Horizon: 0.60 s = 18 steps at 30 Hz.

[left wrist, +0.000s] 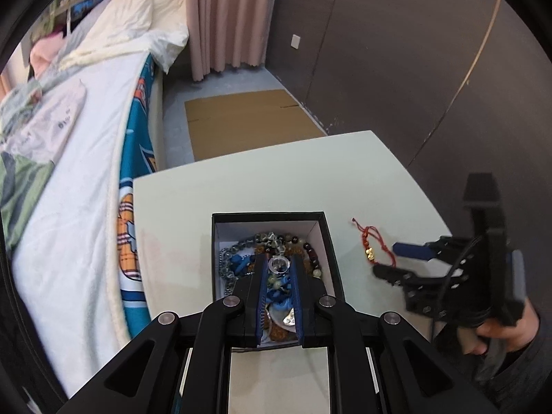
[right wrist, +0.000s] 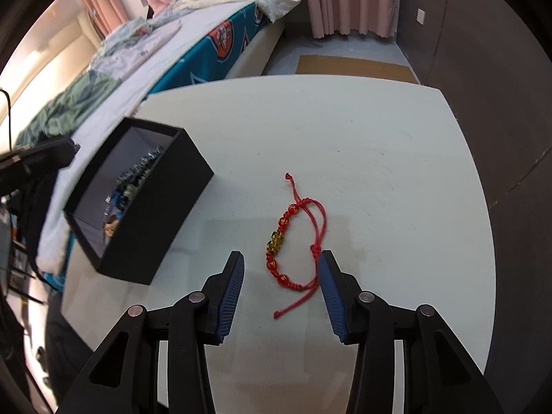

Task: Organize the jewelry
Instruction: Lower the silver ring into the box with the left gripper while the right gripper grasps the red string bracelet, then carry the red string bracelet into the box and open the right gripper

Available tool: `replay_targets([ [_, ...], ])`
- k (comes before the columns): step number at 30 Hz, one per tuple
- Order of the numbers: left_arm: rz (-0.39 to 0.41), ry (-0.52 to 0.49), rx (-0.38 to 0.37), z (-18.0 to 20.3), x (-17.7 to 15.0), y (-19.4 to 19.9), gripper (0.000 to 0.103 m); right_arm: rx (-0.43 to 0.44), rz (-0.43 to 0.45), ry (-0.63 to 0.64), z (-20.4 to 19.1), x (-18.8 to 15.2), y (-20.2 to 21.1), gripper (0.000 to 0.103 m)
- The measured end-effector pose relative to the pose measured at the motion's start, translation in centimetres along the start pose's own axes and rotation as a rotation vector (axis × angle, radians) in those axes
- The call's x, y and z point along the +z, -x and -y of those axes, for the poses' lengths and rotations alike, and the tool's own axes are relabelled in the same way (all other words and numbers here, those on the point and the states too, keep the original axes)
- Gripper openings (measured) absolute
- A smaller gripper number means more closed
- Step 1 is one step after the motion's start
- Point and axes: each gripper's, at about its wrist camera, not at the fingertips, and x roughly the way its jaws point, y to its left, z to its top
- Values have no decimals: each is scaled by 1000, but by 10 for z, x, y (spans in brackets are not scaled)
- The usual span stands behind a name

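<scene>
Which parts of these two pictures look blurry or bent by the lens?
Left wrist view: the white table edges bow from fisheye distortion; the jewelry in the black box looks sharp. Right wrist view: the black box is motion-smeared, the red bracelet crisp.

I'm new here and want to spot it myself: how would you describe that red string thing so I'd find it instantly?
Find the pale table beside the bed, then the black box full of beads. To the box's right, alone on the bare tabletop, lies the red cord bracelet with small gold charms, the only jewelry outside the box.
</scene>
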Motion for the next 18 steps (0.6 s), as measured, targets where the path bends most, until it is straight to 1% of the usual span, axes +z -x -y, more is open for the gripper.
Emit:
replay_targets([
  [1, -4, 11, -9, -2, 1, -1, 21, -11, -19, -1, -1, 0, -5, 40],
  [2, -1, 21, -14, -4, 1, 0, 35, -24, -30, -3, -1, 1, -7, 37],
  [3, 10, 28, -12, -5, 1, 2, 54, -49, -17, 6, -3, 1, -7, 36],
  [5, 44, 33, -5, -7, 0, 8, 67, -64, -21, 17, -5, 1, -8, 35],
  [6, 55, 32, -3, -8, -1, 12, 67, -75, -20, 20, -5, 1, -7, 31],
  [7, 56, 34, 1, -9, -1, 14, 67, -95, -18, 26, -6, 0, -7, 22],
  [8, 56, 39, 2, -10, -2, 15, 67, -103, -17, 29, -5, 0, -5, 9],
  [9, 56, 44, 2, -12, -2, 17, 67, -74, -33, 18, -3, -1, -6, 9],
  [12, 57, 46, 6, -14, -5, 21, 67, -3, -31, -34, 6, -2, -1, 8],
  [18, 73, 45, 11, -18, -14, 33, 67, 101, 50, -122, 20, -2, 30, 8],
])
